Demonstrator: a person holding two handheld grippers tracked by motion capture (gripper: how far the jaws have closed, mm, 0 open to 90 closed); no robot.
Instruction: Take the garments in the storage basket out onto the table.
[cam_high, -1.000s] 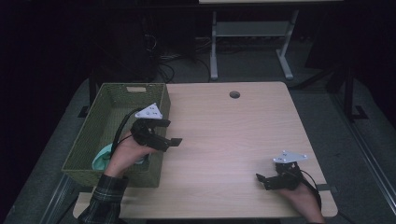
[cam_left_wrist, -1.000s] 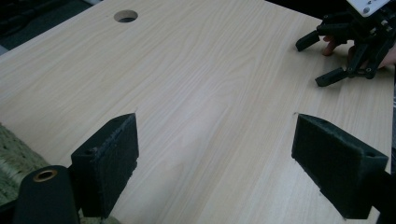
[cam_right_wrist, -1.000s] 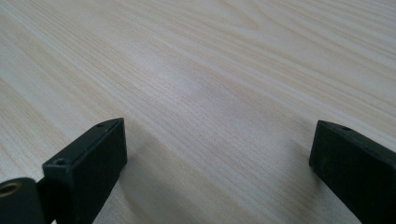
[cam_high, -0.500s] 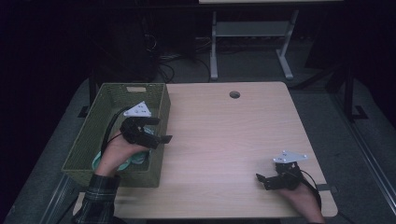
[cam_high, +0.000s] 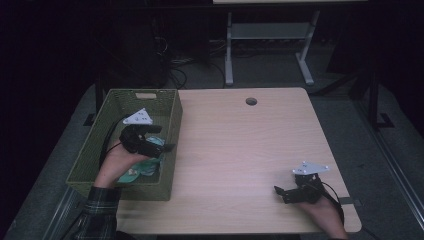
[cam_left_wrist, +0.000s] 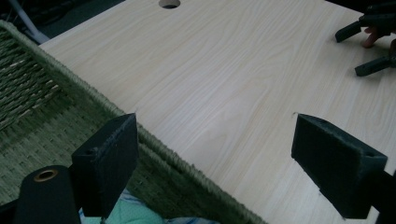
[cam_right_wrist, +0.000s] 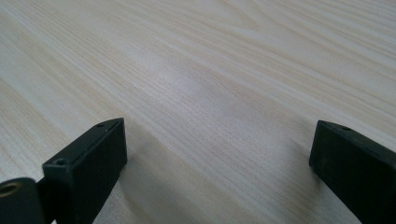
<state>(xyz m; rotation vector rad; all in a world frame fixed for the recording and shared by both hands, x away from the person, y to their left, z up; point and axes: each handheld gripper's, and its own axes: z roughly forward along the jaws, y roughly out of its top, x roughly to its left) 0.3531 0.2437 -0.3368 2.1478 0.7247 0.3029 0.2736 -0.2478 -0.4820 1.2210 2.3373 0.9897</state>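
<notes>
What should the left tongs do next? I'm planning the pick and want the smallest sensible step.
Probably dip down into the green woven basket toward the crumpled teal cloth. The left tongs hang open above the basket's table-side rim, holding nothing, with the cloth just beneath them. The right tongs rest open on the bare wooden table.

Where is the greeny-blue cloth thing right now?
In the high view, the teal cloth lies inside the green woven basket on the table's left side, near the basket's front right corner, just under the left tool.
</notes>
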